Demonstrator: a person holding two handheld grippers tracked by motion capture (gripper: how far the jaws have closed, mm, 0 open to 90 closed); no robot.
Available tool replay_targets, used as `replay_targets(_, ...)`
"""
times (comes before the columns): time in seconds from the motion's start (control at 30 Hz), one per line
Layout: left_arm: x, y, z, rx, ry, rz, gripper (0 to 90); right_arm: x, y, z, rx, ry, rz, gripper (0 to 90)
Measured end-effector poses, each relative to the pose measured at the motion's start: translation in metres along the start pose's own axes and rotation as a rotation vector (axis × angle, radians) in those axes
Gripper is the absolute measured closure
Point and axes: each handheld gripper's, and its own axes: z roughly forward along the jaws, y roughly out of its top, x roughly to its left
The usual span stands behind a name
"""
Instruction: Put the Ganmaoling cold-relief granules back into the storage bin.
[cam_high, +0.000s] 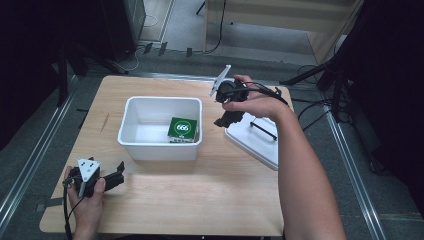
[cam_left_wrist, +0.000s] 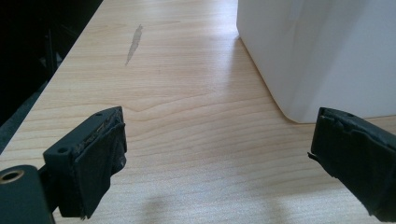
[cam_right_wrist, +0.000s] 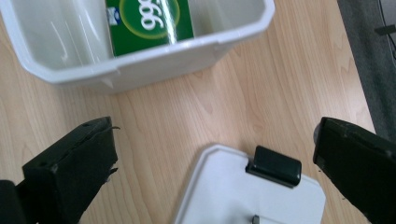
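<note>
On the wooden tabletop, the green box lay inside the white plastic bin; the white lid waited right, under the right gripper, fingers spread, empty.

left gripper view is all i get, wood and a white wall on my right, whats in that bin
Observer: A green box lies in the bin, against its right wall.
Operator: where is the lid
Observer: The lid lies flat on the table, right of the bin, handle up.
Operator: right gripper holding anything
Observer: No. The right gripper hangs open above the lid's near corner, nothing between its jaws.
</note>
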Motion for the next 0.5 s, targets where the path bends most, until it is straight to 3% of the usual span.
replay_targets(0.5, 0.0, 0.0, -0.001, -0.002, 0.0, 0.002, 4.1, -0.009, -0.054, 0.0, 0.018, -0.044, 0.097, 0.0)
